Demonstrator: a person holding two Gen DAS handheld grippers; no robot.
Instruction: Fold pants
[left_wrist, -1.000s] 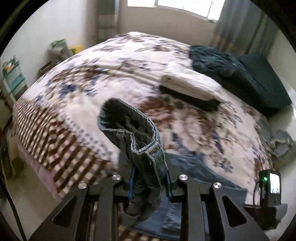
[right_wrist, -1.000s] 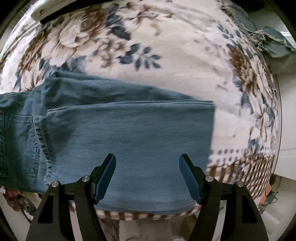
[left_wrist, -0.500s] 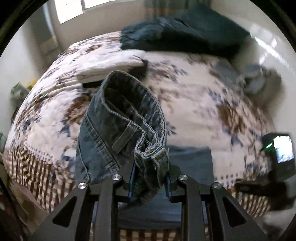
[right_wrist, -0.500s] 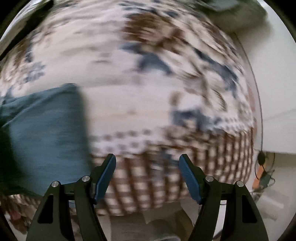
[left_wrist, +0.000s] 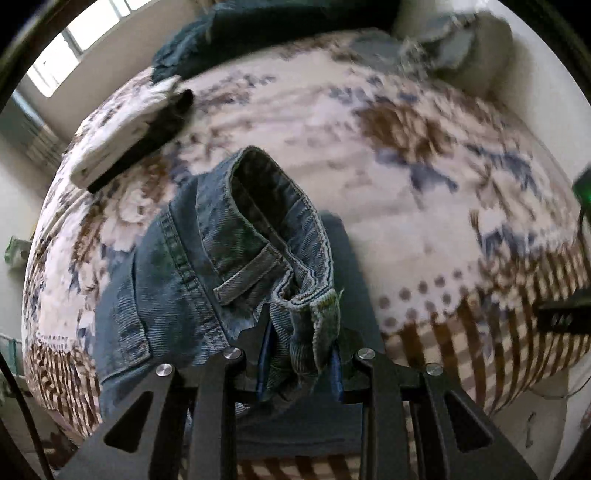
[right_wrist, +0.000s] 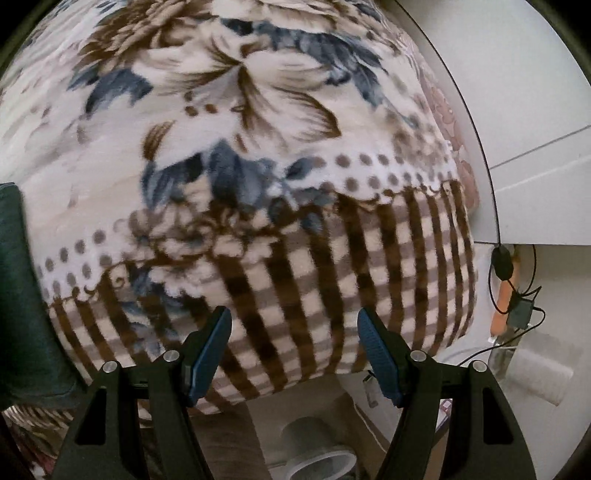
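Blue jeans (left_wrist: 207, 266) lie on the flowered blanket (left_wrist: 388, 155), their waistband bunched up and lifted. My left gripper (left_wrist: 299, 365) is shut on that waistband, with denim squeezed between its blue pads. Beneath it the legs of the jeans lie flat and dark toward the bed's near edge. In the right wrist view my right gripper (right_wrist: 293, 350) stands open with nothing between its fingers, hanging over the striped border of the blanket (right_wrist: 295, 258). Only a dark strip of the jeans (right_wrist: 18, 295) shows at that view's left edge.
A folded white and black pile (left_wrist: 129, 136) and a dark green heap (left_wrist: 258, 33) lie farther up the bed. A device with a green light (left_wrist: 583, 188) sits at the right. Beside the bed are cables (right_wrist: 517, 295) and a roll of tape (right_wrist: 317, 458) on the floor.
The left gripper has carried the waistband across the bed and lower, rolling as it went. The right gripper has swept off the jeans' leg to the striped bed edge, still open.
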